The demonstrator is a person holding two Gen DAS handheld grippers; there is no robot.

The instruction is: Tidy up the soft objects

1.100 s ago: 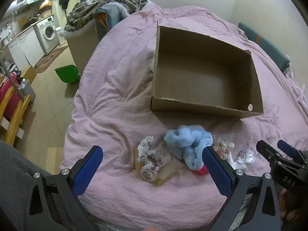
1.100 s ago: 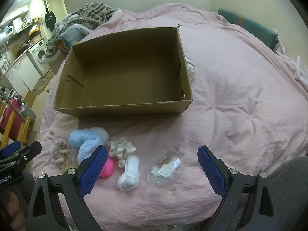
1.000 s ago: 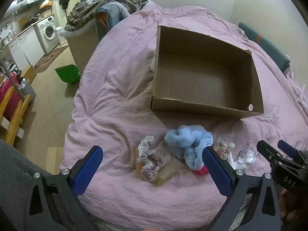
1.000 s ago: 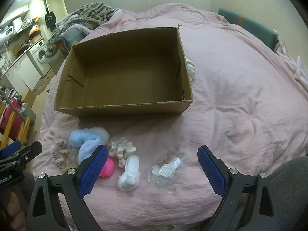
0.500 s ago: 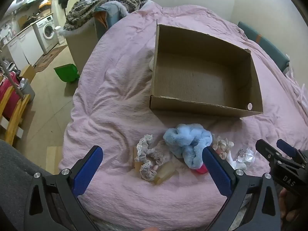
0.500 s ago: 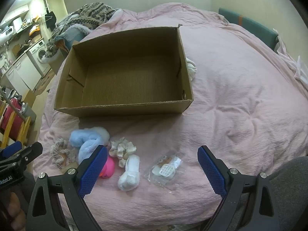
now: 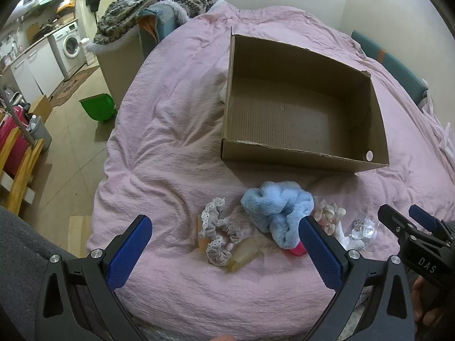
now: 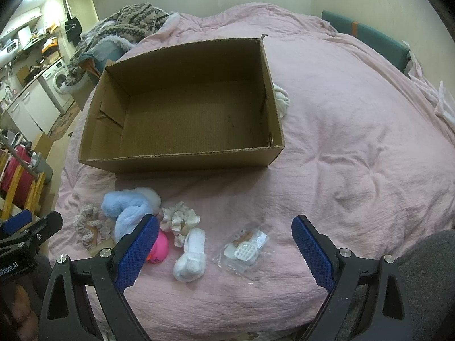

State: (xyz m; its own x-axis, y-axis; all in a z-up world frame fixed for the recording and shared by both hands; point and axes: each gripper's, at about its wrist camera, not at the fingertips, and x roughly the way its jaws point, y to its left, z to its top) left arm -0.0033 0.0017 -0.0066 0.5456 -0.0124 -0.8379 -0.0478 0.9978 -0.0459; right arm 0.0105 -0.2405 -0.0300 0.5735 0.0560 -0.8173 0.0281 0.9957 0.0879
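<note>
An open, empty cardboard box (image 7: 301, 156) (image 8: 182, 159) sits on the pink duvet. In front of it lie a fluffy blue scrunchie (image 7: 277, 209) (image 8: 126, 207), a grey lace scrunchie (image 7: 217, 234) (image 8: 88, 224), a cream scrunchie (image 7: 330, 213) (image 8: 179, 217), a pink round object (image 8: 157, 248), a rolled white sock (image 8: 192, 255) and a clear plastic packet (image 8: 246, 248) (image 7: 364, 231). My left gripper (image 7: 224, 244) is open and empty, hovering just before the grey scrunchie. My right gripper (image 8: 224, 245) is open and empty above the sock and packet.
A white cloth (image 8: 281, 101) peeks out beside the box. A patterned blanket pile (image 7: 153, 5) lies at the bed's far end. Off the bed's left edge are a green bin (image 7: 98, 106), wooden chair (image 7: 20, 167) and washing machine (image 7: 71, 45).
Both grippers stay open and nearly still. The left view has shifted only very slightly; nothing on the bed has moved.
</note>
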